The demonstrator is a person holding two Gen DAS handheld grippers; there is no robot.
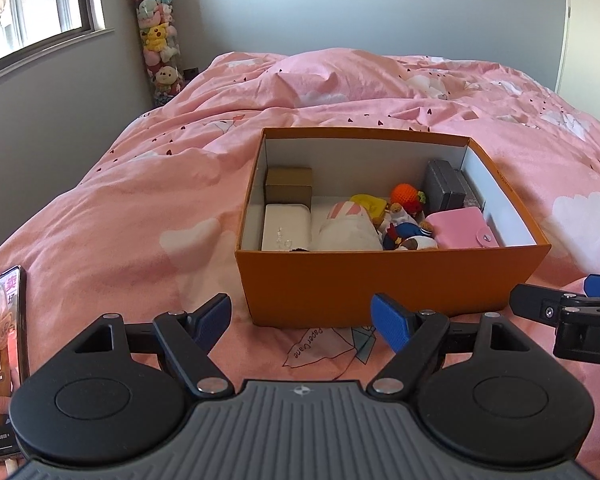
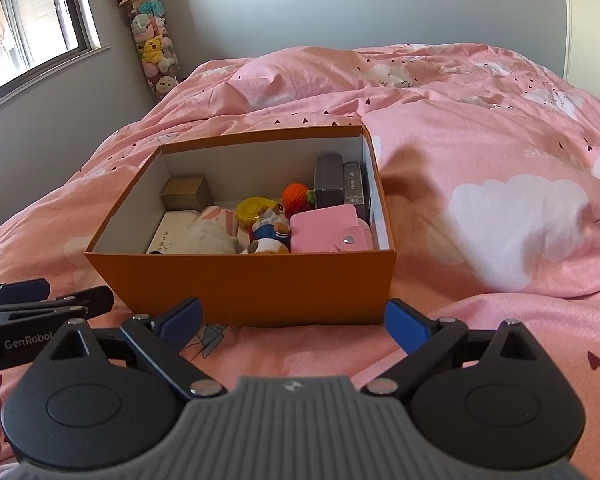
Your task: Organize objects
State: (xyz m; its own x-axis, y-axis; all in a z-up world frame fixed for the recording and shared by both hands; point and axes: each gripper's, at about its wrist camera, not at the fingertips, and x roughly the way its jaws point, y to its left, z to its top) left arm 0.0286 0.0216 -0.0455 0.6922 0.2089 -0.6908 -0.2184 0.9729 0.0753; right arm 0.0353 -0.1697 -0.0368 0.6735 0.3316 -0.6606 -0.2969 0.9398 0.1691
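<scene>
Item: orange box (image 1: 392, 280), lidless, sitting on the pink bed (image 1: 140, 200) near the foot end, long side facing both grippers so its open top is reachable from the near side.

Contents, left to right:
- tan carton (image 1: 289, 186), standing against the far left corner
- white case (image 1: 286, 227), lying flat in front of it
- white-and-pink cloth bundle (image 1: 348, 228), lying in the middle
- yellow round tin (image 2: 256, 209) and orange crocheted fruit (image 1: 406, 197), sitting behind the soft toys
- small plush figures (image 1: 404, 236), leaning against the near wall
- grey boxes (image 1: 446, 190), standing upright at the far right, likely packed on edge to save floor space
- pink snap wallet (image 1: 462, 228), lying at the near right

The left gripper (image 1: 300, 320) is hovering just short of the box's near wall, fingers spread wide and holding nothing. The right gripper (image 2: 294, 322) is doing the same beside it, fingers wide and empty.

Off to the near left a phone (image 1: 2, 360) is lying on the bed with its screen lit. Nothing loose is showing on the bedcover, so the sorting is looking largely done.
</scene>
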